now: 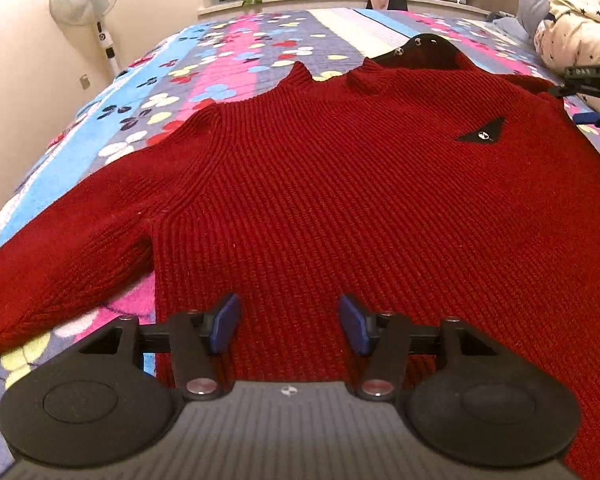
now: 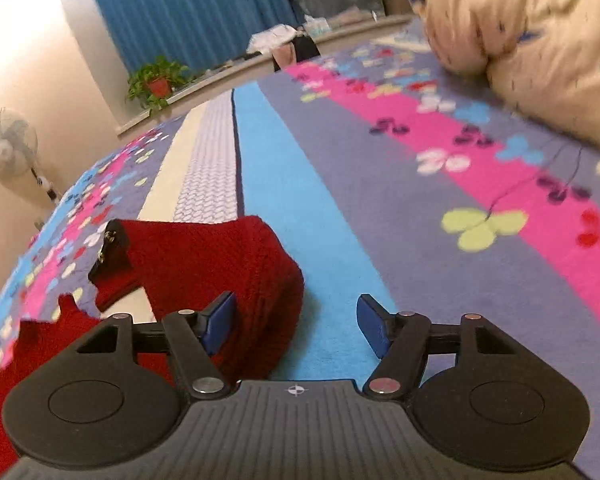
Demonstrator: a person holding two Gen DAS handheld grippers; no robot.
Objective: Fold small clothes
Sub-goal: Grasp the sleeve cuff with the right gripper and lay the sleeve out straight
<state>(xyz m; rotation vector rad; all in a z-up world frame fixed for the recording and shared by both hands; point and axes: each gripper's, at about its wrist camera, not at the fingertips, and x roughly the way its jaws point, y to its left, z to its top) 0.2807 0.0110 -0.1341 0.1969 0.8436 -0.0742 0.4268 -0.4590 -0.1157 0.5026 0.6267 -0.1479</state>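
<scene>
Across a bed (image 1: 236,40) covered with a flowered pink, blue and purple blanket, a dark red ribbed knit sweater (image 1: 320,184) is spread flat, one sleeve stretched out to the left. Above its hem the left claw (image 1: 288,326) is held released, blue pads apart with nothing gripped. Over the blanket beside a folded-over red sleeve (image 2: 236,264), the right claw (image 2: 296,326) is likewise seen released and empty.
</scene>
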